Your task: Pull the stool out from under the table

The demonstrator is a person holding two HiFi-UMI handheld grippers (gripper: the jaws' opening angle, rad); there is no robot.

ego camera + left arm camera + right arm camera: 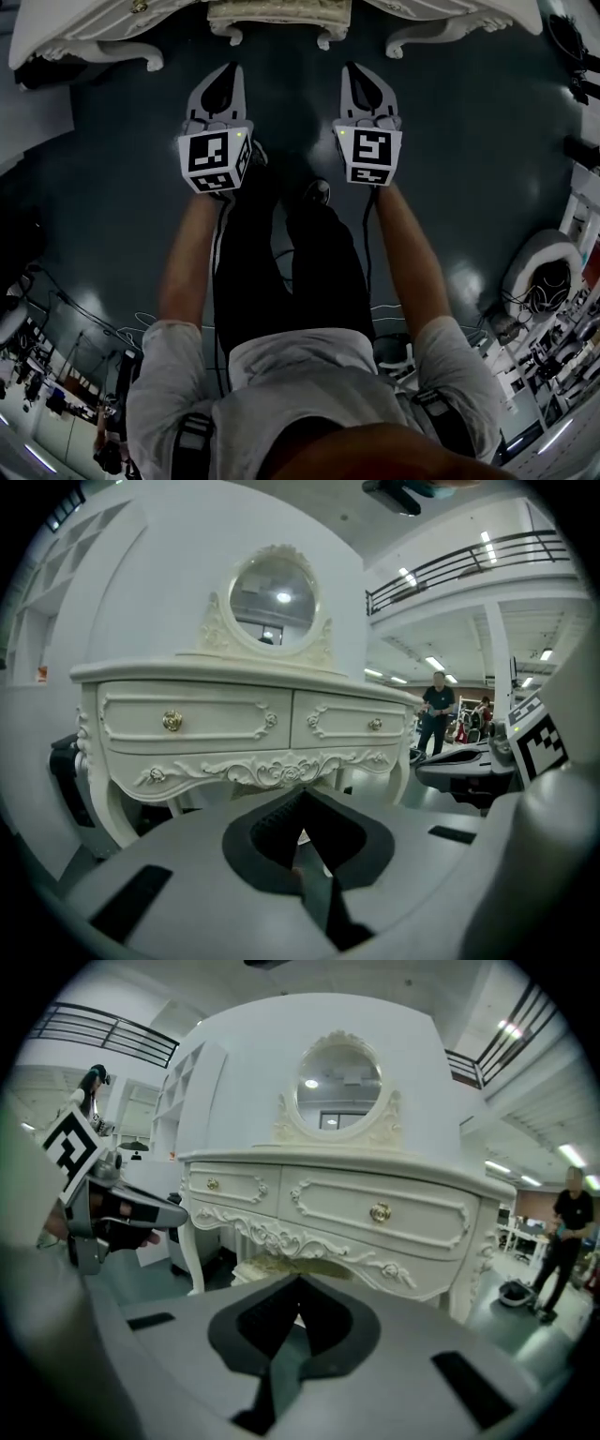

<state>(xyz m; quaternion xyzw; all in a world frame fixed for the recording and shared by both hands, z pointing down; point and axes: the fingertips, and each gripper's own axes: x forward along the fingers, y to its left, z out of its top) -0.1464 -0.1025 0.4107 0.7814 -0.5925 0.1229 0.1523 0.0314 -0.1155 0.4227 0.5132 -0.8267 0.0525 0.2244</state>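
An ornate white dressing table (244,724) with gold knobs and an oval mirror (274,597) stands straight ahead of both grippers. The stool (281,1265) is tucked under it; the right gripper view shows its pale cushion and carved rim below the table's apron. From the head view the stool (278,19) sits at the top edge between the table's curved legs. My left gripper (225,70) and right gripper (361,70) are held side by side just short of the stool, both shut and empty. Their closed tips (302,794) (298,1283) point at the gap under the table.
Dark floor (112,187) lies around my legs. Cables trail on it at the left, and a white machine (544,277) with clutter stands at the right. One person (436,714) stands far off to the right of the table.
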